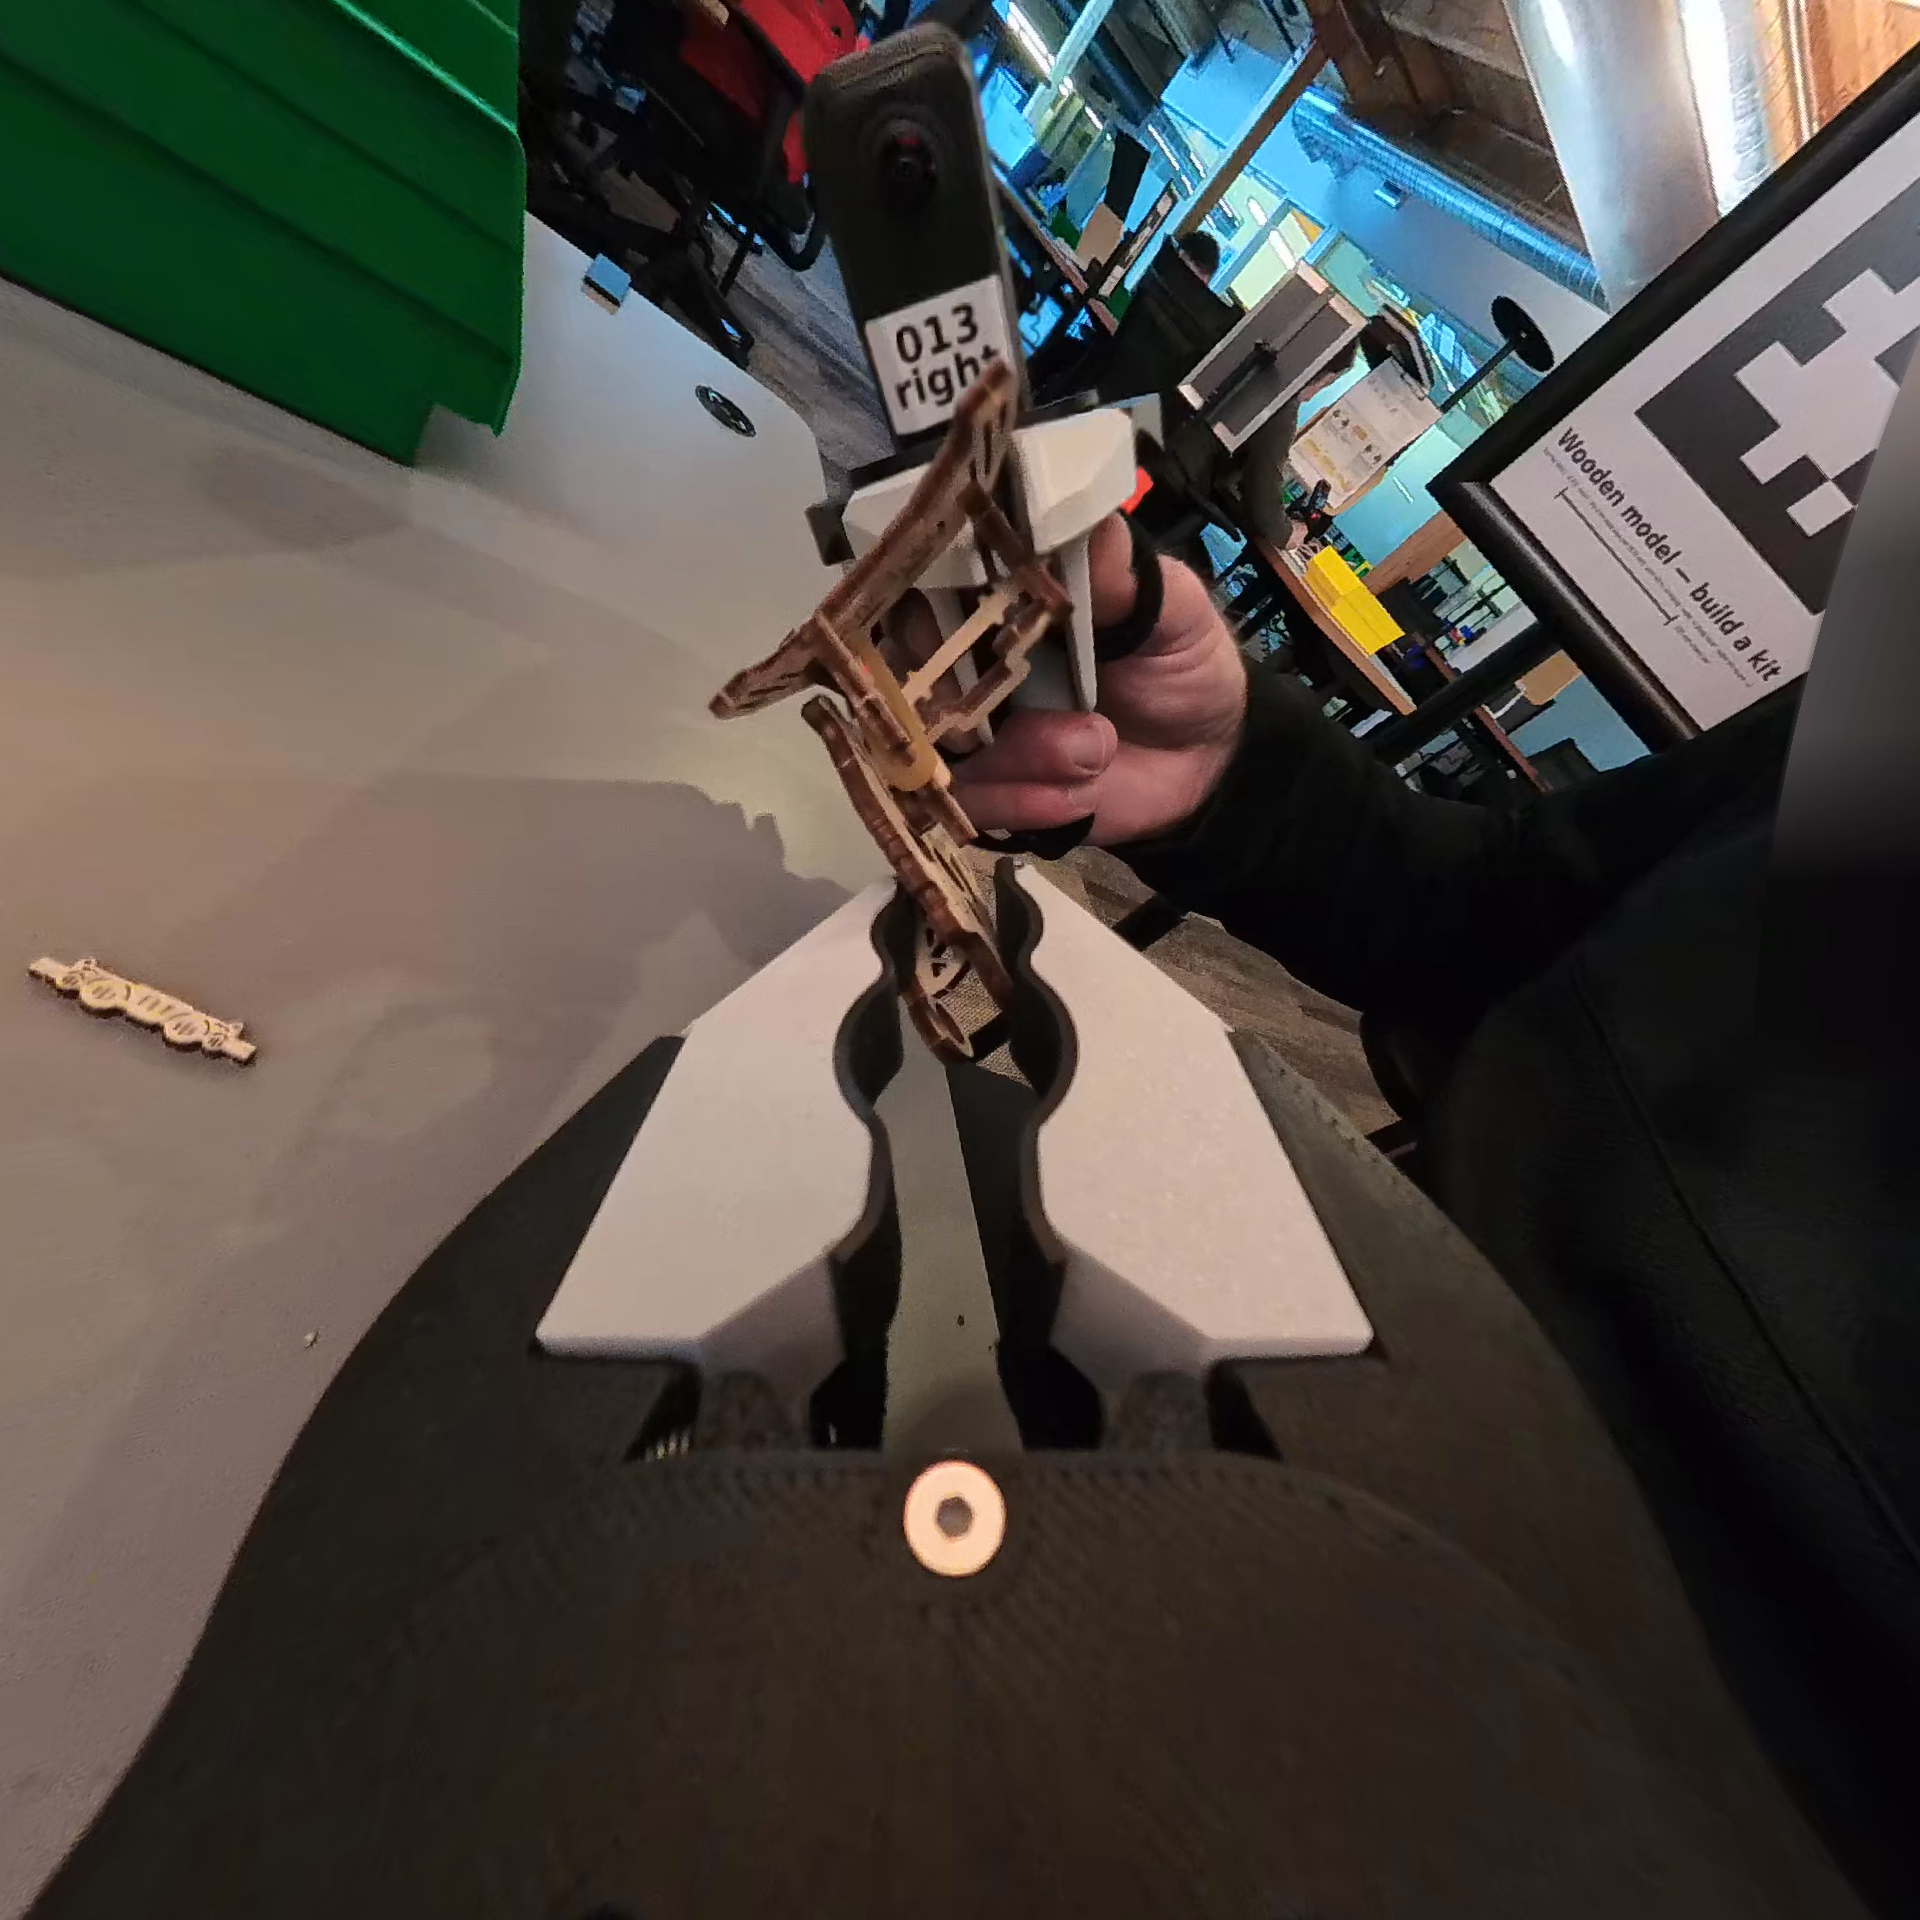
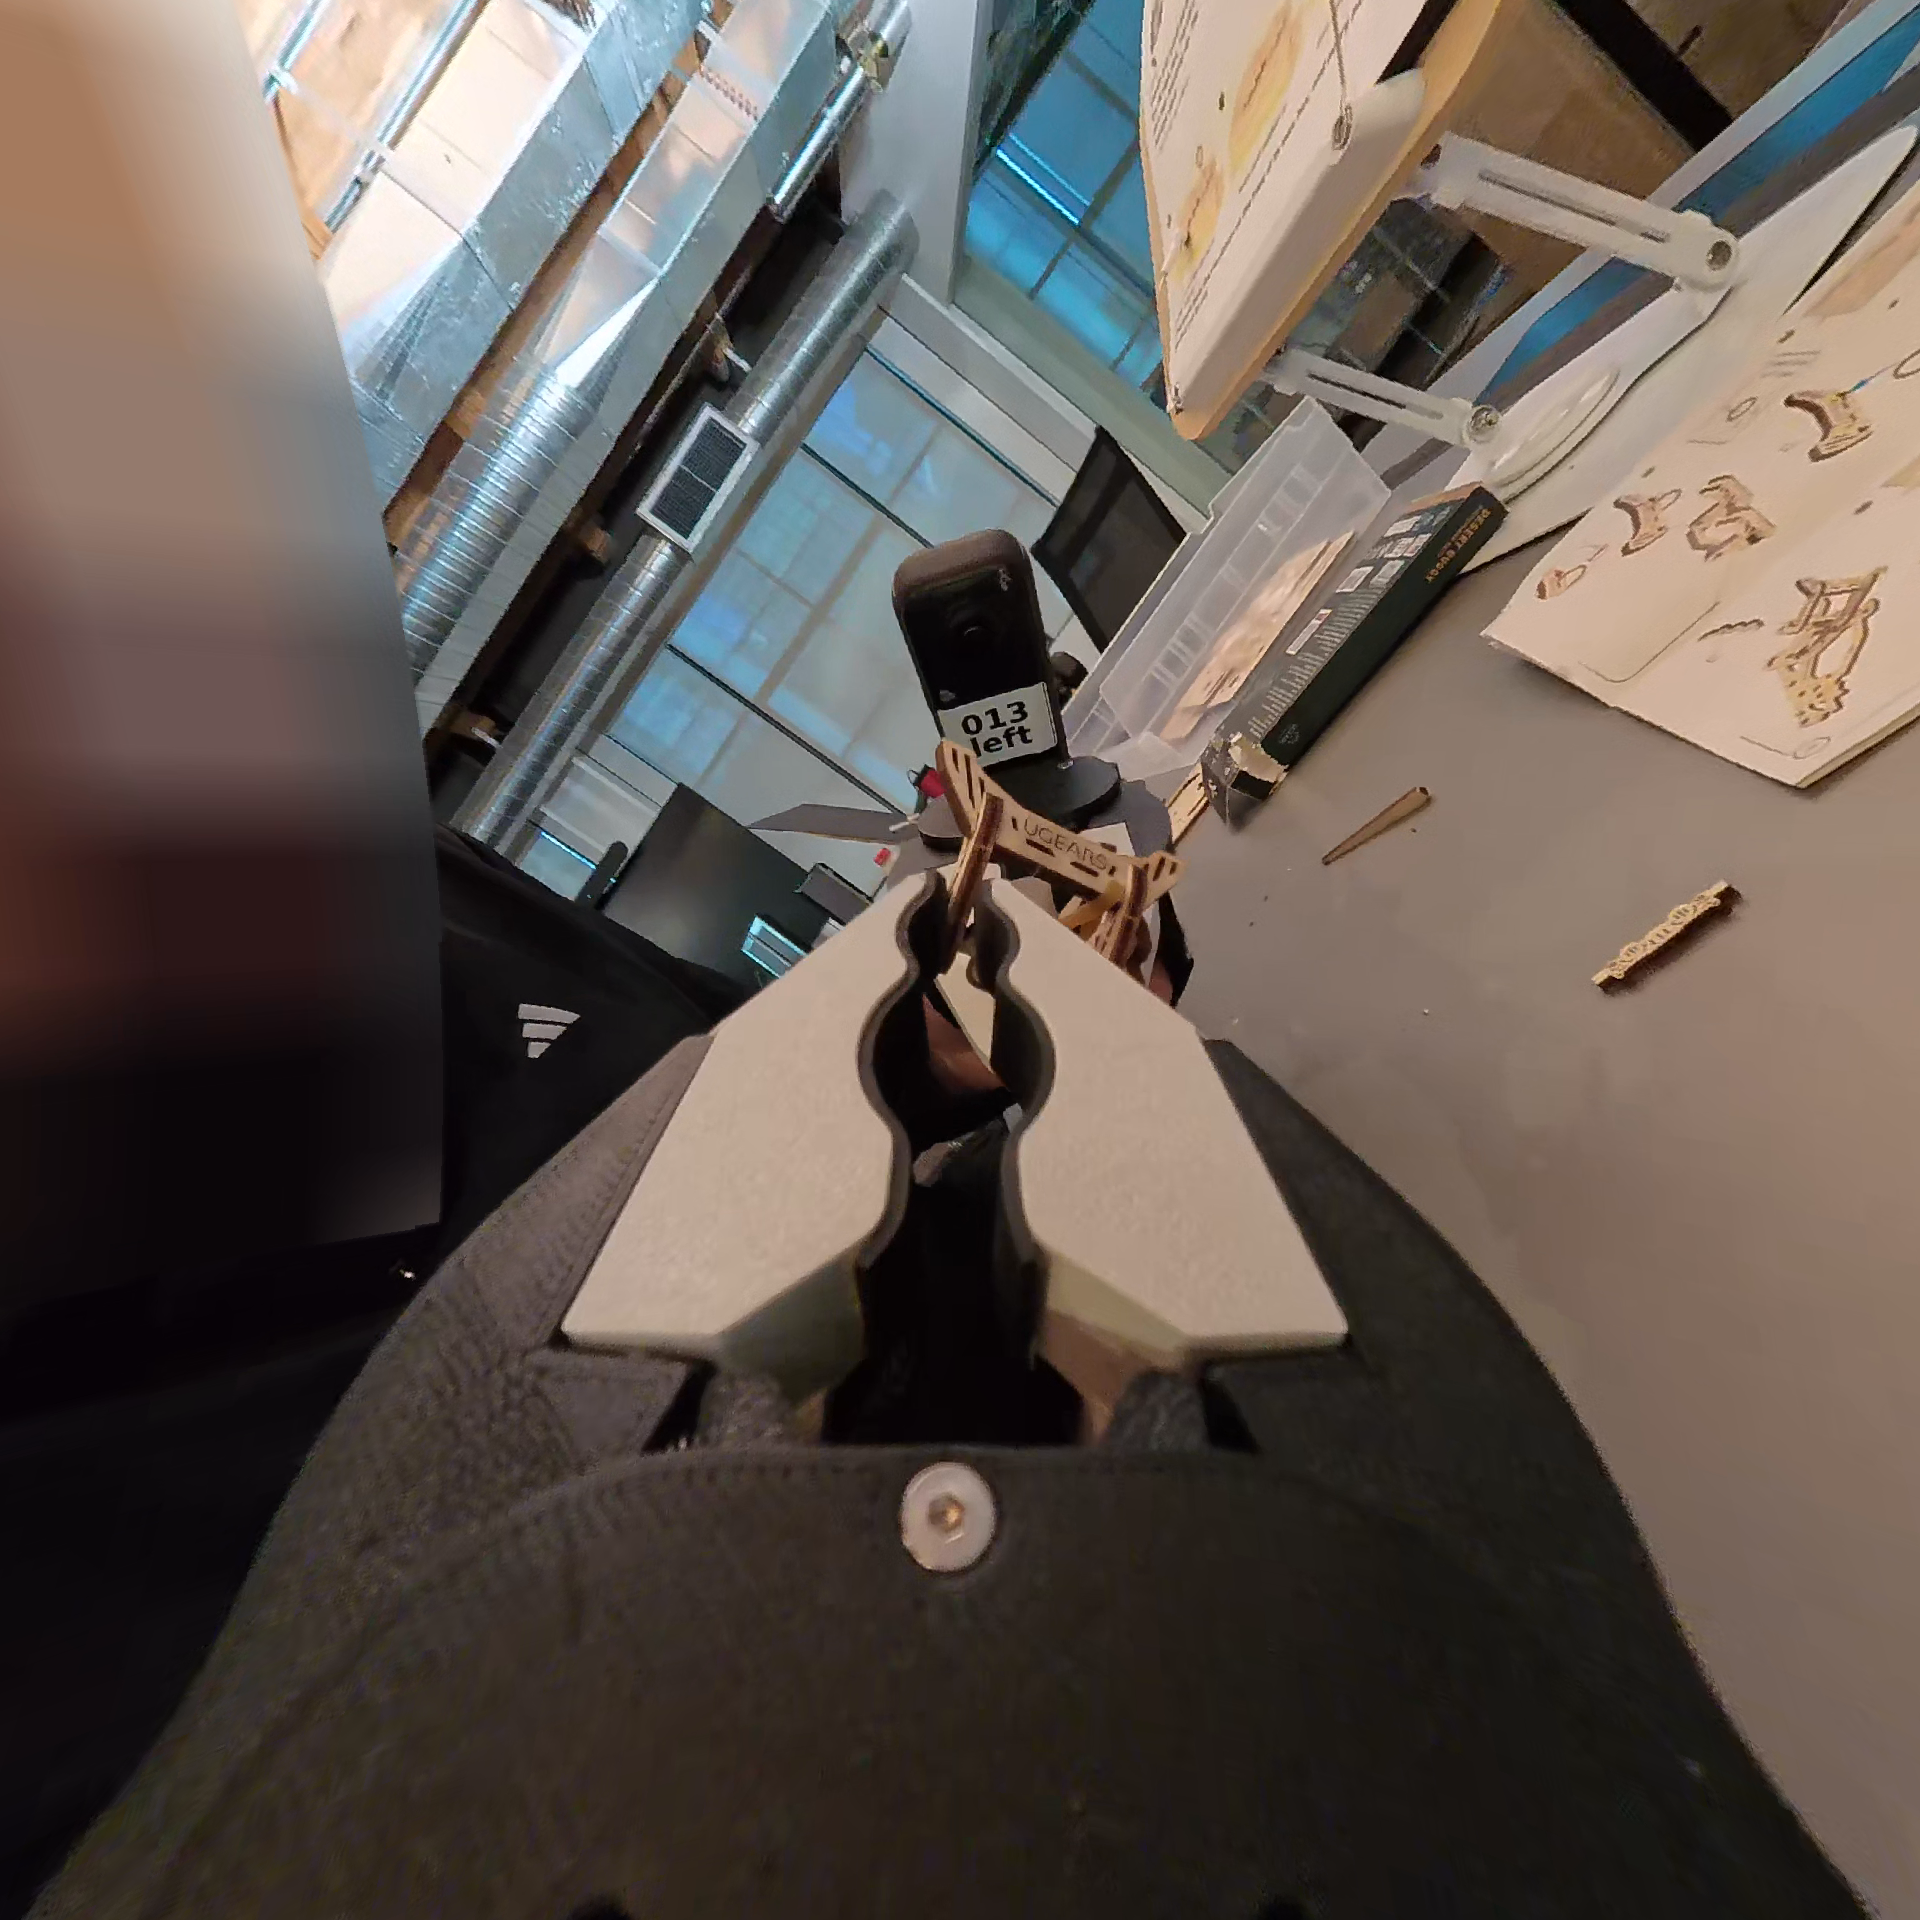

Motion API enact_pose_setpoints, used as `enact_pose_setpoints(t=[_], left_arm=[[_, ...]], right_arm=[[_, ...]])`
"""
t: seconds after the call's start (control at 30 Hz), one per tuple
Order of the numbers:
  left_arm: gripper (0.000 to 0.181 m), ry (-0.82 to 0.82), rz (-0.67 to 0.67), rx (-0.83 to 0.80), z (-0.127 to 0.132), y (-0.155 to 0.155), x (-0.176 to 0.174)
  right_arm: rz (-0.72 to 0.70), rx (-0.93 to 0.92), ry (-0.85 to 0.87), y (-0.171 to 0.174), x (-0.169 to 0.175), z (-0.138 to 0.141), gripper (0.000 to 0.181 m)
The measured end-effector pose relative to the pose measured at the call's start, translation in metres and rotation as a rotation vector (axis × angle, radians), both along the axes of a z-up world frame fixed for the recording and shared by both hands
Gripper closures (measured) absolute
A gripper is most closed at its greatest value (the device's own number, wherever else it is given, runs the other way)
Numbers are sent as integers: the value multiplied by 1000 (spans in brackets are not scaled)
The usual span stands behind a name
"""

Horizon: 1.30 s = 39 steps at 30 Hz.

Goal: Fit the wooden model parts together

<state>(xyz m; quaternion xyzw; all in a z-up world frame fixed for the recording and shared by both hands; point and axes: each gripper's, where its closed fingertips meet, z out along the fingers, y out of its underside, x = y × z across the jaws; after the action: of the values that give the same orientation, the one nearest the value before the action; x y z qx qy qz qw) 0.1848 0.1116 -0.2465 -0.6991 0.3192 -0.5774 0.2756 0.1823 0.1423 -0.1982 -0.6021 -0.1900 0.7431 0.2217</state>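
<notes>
Broadly, the grey worktop carries the setting: stacked green bins at its far side in the left wrist view, and in the right wrist view an open instruction sheet, a dark kit box and a clear plastic tray. Held up above the worktop, between the two tools, is the wooden model, a partly built lattice frame. The left gripper has its fingers clamped on the model's lower end; the right gripper has its fingers closed on an upright plate at the opposite end, with the person's hand wrapped around its handle. This looks like a mid-assembly step, both tools pressing or aligning a joint within the frame. One loose flat strip lies on the worktop, well apart from the model, along with a thin wooden wedge. The next move probably calls for seating the held joint squarely, with gentle, even pressure, since the thin plywood could snap if twisted, then freeing one tool to fetch the strip.
</notes>
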Motion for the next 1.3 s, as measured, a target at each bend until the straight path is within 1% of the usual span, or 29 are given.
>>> enact_pose_setpoints(t=[0.07, 0.2, 0.37, 0.57, 0.67, 0.7, 0.77, 0.83, 0.9, 1.03, 1.13, 1.2, 1.27, 1.3], left_arm=[[168, -9, -17, -21, 1, -1, 0], [168, -21, 10, -23, 1, 3, 1], [169, -41, 43, -42, 0, 7, 0], [169, 3, 66, 11, -3, 8, 2], [169, 40, 83, 57, -2, 9, 2], [169, 60, 86, 74, -3, 10, 2], [168, 99, 102, 107, -5, 12, 2], [169, 125, 116, 136, -5, 13, 2], [169, 150, 134, 168, -5, 15, 2], [169, 221, 165, 255, -6, 19, 1], [169, 298, 188, 325, -9, 21, 1], [169, 326, 207, 351, -8, 22, 1], [169, 356, 210, 377, -9, 23, 1], [169, 369, 215, 384, -9, 23, 2]], right_arm=[[3, -12, 16, 1, 1, 0, 179], [-13, -9, 5, 1, -1, -2, 179], [-65, 1, -1, -1, -4, -4, 180], [-101, 43, -33, -1, -3, -6, 180], [-108, 88, -92, -1, -3, -6, 175], [-108, 112, -117, -2, -4, -7, 175], [-114, 161, -187, -3, -5, -10, 172], [-141, 192, -249, 0, -3, -13, 165], [-171, 226, -301, 3, -1, -13, 164], [-183, 263, -385, 0, 2, -16, 159], [-225, 276, -445, 3, 7, -19, 156], [-277, 303, -467, 6, 12, -18, 161], [-326, 333, -493, 9, 16, -17, 176], [-342, 348, -509, 10, 17, -17, 176]])
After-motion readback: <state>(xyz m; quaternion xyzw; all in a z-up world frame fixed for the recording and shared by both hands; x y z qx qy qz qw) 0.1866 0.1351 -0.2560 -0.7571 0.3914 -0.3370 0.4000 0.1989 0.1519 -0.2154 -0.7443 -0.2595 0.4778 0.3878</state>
